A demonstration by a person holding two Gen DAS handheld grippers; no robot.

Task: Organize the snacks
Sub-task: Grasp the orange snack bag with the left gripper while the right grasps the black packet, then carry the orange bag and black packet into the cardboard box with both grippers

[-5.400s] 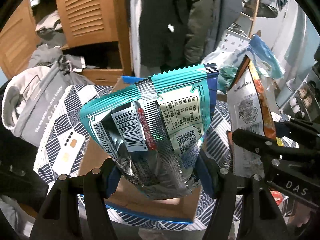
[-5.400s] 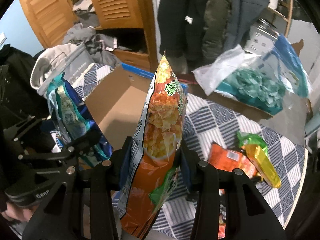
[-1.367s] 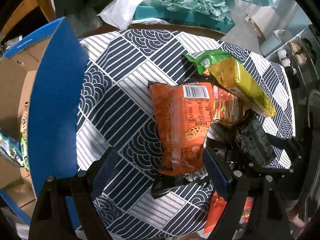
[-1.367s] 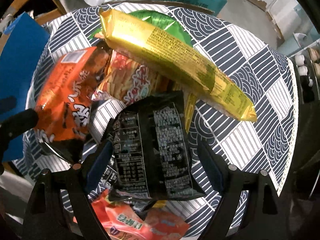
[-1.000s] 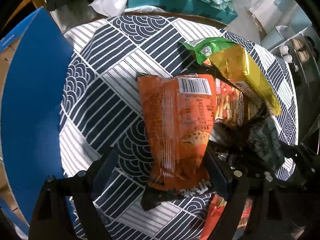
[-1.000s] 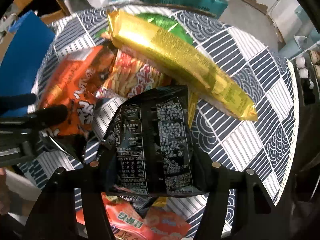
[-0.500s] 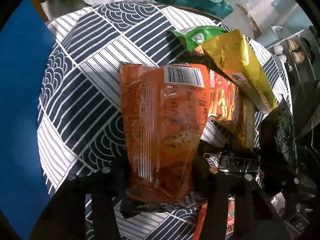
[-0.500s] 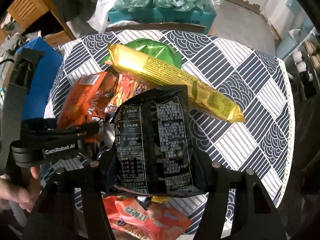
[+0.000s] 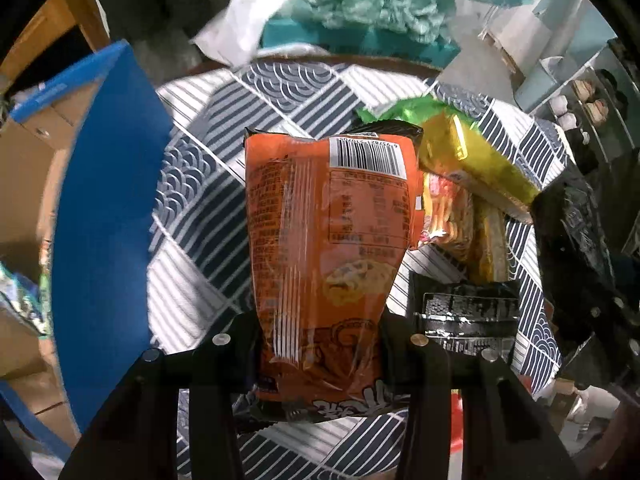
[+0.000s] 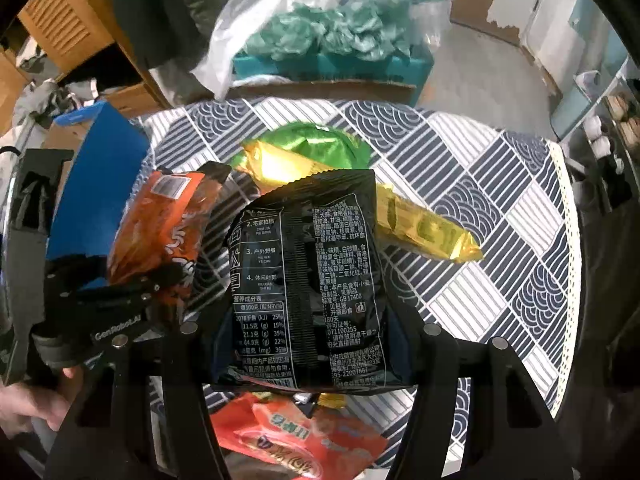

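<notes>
- Over the round table [image 10: 500,216], both tongs point steeply down, each with a snack bag in its grip.
- The left tongs [image 9: 320,332] are closing on the lower end of an orange bag [image 9: 328,240]; its crinkly glossy film, with a white barcode at the far end, sits pinched between the black fingers [image 9: 240,344].
- The right tongs [image 10: 308,344] are about half open and clamped on a puffy black bag [image 10: 308,280] with white print and a zigzag top edge.
- Both bags are lifted clear of the cloth, the orange one to the left of the black one in the right wrist view.
- Still lying on the table: one long gold foil packet [image 10: 420,224] resting across one shiny green bag [image 10: 308,140], one red-orange bag [image 10: 288,436] at the near edge, and one pack showing pale sticks [image 9: 444,216] under the gold packet.
- The table wears a cloth of navy and white squares, some striped, some with wave arcs.
- A cardboard box with a blue flap [image 9: 104,216] stands at the left edge, with a snack bag inside.
- Beyond the table are a teal box under a clear plastic bag [image 10: 320,40], a louvred wooden door [image 10: 68,20] and a grey floor.
- A person's hand [image 10: 28,404] holds the left tool.
</notes>
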